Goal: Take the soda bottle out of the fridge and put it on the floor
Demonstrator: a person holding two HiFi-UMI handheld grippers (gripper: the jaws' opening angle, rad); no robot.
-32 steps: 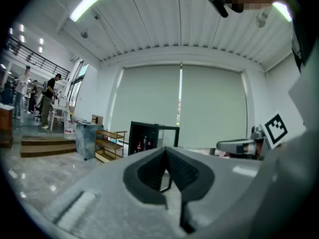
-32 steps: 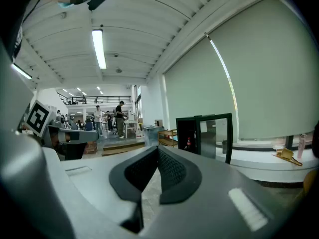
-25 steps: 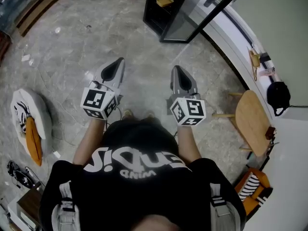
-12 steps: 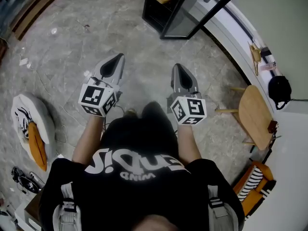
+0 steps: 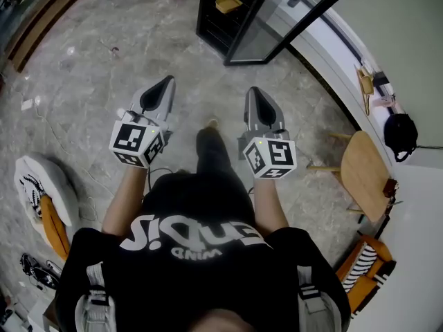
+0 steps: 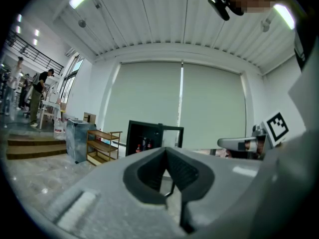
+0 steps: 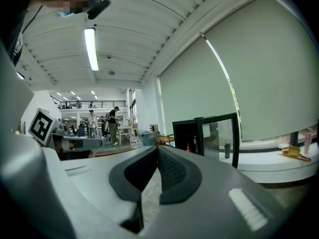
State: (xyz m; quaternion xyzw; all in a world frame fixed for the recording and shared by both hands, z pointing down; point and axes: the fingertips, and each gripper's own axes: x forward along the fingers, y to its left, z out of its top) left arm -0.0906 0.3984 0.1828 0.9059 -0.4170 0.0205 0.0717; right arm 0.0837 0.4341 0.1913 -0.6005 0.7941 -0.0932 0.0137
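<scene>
Top centre of frame, fridge (image 5: 220, 16): glass door (image 5: 277, 19) swung open, well ahead of you.
Soda bottle (image 6: 143, 144): inside the fridge, upright among reddish bottles, straight ahead of your jaws.
Left gripper (image 5: 163, 92): jaws together, empty.
Right gripper (image 5: 255, 97): jaws together, empty.
Nearer gripper: neither clearly.
Writing: bottle labels too small; shirt print (image 5: 194, 230) unreadable.

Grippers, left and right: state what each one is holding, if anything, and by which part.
Nothing is held. The left gripper and the right gripper both have their jaws together and empty.
</scene>
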